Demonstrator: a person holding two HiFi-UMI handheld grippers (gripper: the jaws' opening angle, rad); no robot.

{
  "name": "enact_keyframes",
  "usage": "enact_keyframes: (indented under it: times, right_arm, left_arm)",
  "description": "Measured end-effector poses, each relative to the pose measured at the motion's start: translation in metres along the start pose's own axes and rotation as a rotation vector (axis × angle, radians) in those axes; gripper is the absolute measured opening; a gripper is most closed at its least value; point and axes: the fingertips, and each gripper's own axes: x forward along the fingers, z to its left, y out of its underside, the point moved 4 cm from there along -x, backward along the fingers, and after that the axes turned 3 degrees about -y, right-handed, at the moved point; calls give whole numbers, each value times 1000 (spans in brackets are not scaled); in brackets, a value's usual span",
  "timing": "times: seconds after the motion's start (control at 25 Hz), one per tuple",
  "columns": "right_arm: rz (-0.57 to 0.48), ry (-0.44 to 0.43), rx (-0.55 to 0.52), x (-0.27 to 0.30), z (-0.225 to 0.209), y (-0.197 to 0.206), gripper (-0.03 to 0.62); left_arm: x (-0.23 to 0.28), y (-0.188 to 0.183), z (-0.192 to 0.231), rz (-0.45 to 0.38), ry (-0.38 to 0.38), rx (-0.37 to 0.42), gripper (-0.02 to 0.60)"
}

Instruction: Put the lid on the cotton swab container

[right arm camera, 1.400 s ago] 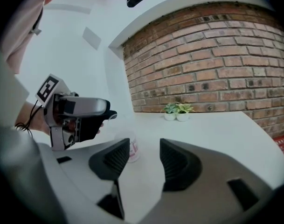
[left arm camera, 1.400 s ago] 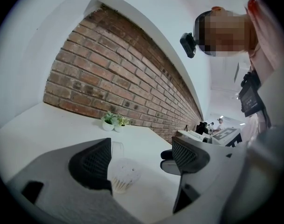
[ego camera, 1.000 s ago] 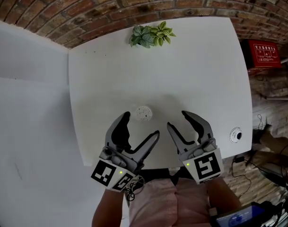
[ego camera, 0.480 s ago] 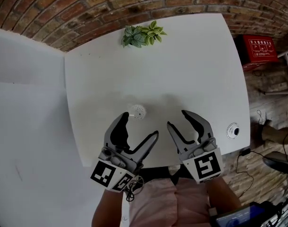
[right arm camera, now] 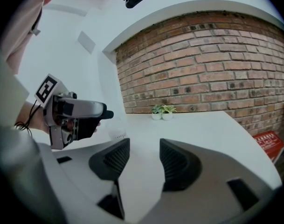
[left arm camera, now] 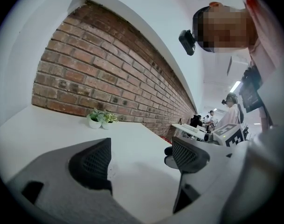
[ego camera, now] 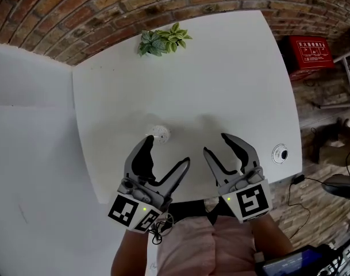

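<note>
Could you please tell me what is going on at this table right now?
A person holds a two-jaw gripper in each hand over the near edge of a white table. The left gripper and the right gripper are both open and hold nothing. The small round cotton swab container stands untouched just beyond the left gripper's tip. A round white piece sits near the table's right edge; whether it is the lid is unclear.
</note>
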Motion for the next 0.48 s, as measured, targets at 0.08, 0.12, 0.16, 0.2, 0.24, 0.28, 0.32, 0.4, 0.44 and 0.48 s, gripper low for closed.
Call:
enact_keyframes:
  times: [0.08, 0.12, 0.16, 0.2, 0.24, 0.28, 0.32, 0.4, 0.44, 0.48]
  right_arm:
    - [3, 6, 3, -3, -2, 2, 206]
    - [5, 9, 3, -4, -3, 3, 206]
    - [5, 10, 3, -5, -4, 4, 206]
    - [5, 12, 4, -6, -5, 5, 206]
    - [5, 14, 5, -6, -5, 5, 206]
    - [5, 15, 6, -7, -6, 6, 206]
    - [5, 17, 7, -8, -7, 6, 206]
    - [5, 20, 9, -9, -8, 7, 206]
    - [6, 21, 11, -9, -9, 7, 206]
    - [8, 22, 12, -9, -9, 8, 206]
  left_arm:
    - [2, 1, -1, 1, 0, -1, 416]
    - [2, 1, -1, 2, 0, -2, 416]
    - [3, 2, -2, 4, 0, -3, 416]
    - [4, 3, -2, 6, 1, -3, 416]
    - [4, 4, -3, 8, 3, -3, 416]
    - [5, 5, -4, 10, 4, -4, 416]
    - [6, 5, -5, 12, 6, -5, 416]
    - [7, 7, -6, 16, 9, -8, 416]
    - [8, 8, -6, 18, 10, -10, 414]
    - [8, 9, -7, 20, 12, -12, 414]
